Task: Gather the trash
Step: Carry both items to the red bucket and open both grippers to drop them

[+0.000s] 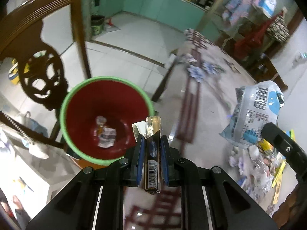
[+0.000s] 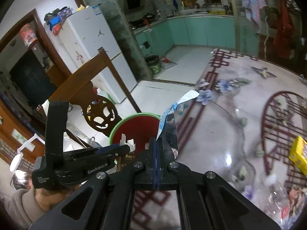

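My left gripper (image 1: pixel 152 140) is shut on a dark cigarette pack (image 1: pixel 152 153) with a torn-open top and a barcode. It hovers at the near rim of a red bin with a green rim (image 1: pixel 67 99), which holds crumpled wrappers (image 1: pixel 105 134). My right gripper (image 2: pixel 157 143) is shut on a clear plastic bag with blue print (image 2: pixel 170 122), also visible in the left wrist view (image 1: pixel 253 115). The bin (image 2: pixel 117 128) is just left of the right gripper, and the left gripper (image 2: pixel 122 149) reaches toward it from the left.
A carved wooden chair (image 1: pixel 42 72) stands beside the bin at the table edge. The glossy flower-patterned table (image 2: pixel 230 115) carries a yellow box (image 2: pixel 298 155) and loose wrappers (image 1: pixel 257 163) at the right. A tiled floor and a kitchen lie beyond.
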`<state>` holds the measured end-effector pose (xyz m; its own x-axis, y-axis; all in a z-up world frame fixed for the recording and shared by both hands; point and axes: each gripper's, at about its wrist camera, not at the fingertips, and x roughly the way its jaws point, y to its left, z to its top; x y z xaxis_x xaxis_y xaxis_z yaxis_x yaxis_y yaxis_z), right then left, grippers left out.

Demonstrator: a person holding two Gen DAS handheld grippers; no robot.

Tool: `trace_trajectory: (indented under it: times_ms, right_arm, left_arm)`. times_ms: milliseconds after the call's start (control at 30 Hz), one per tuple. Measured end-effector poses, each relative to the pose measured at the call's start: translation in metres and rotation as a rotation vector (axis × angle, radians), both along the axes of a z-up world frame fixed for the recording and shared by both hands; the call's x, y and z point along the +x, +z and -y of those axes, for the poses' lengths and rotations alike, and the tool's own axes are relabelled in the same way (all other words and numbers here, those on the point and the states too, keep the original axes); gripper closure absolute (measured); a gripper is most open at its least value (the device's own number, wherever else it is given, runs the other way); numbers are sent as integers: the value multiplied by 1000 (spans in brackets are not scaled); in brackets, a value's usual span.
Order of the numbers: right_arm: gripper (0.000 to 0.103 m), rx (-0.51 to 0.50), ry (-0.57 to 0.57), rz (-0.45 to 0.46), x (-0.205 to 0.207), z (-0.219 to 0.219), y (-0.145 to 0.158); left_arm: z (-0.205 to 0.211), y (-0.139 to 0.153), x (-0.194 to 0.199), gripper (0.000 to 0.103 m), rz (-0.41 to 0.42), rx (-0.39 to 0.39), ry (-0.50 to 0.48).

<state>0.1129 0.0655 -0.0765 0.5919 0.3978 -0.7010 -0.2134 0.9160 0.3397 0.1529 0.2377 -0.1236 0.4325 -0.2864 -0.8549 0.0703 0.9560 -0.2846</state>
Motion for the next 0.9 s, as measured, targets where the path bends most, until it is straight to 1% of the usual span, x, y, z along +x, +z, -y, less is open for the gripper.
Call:
trace_trajectory:
  times_ms: [100,267,400,500,533,600,633,667,733,833,900]
  right_arm:
    - [103,1,33,-13,16,-19,-5]
    - [103,-2,78,-44,40,-47,-18]
    - [103,-3,95,-50,54,-63,-27]
    - [103,-26,100,-51,64,-74,-31]
    - [103,-21,104,-56,68,-76,-34]
    - [103,-9,98,-56,75,-78,-37]
    - [101,-7,95,-57,76,-77,-38]
    - [97,-12,83,-56,80,-78,-39]
    - [91,-14,66,-53,83,-75,-39]
    - [76,10,69,-41,83,-69,-35]
    - [76,0,55,-27,79,-61,-30]
  left_arm:
    - [-21,-8,8,87,-20,-2,39]
    - [-48,-20,25,87,-41,32,78]
    - [-59,-26,39,87,-47,43,96]
    - [-64,-28,47,87,-43,49,106]
    - [-65,-28,50,82,-42,49,112]
    - [-70,-30,56,65,-42,33,127]
    - [-72,-30,58,44,-40,24,137]
    - [-74,-27,58,34,-27,17,154]
    - [-76,-21,58,33,6,18,174]
    - [-75,-18,60,33,10,29,182]
    - [-73,-16,59,33,8,21,187]
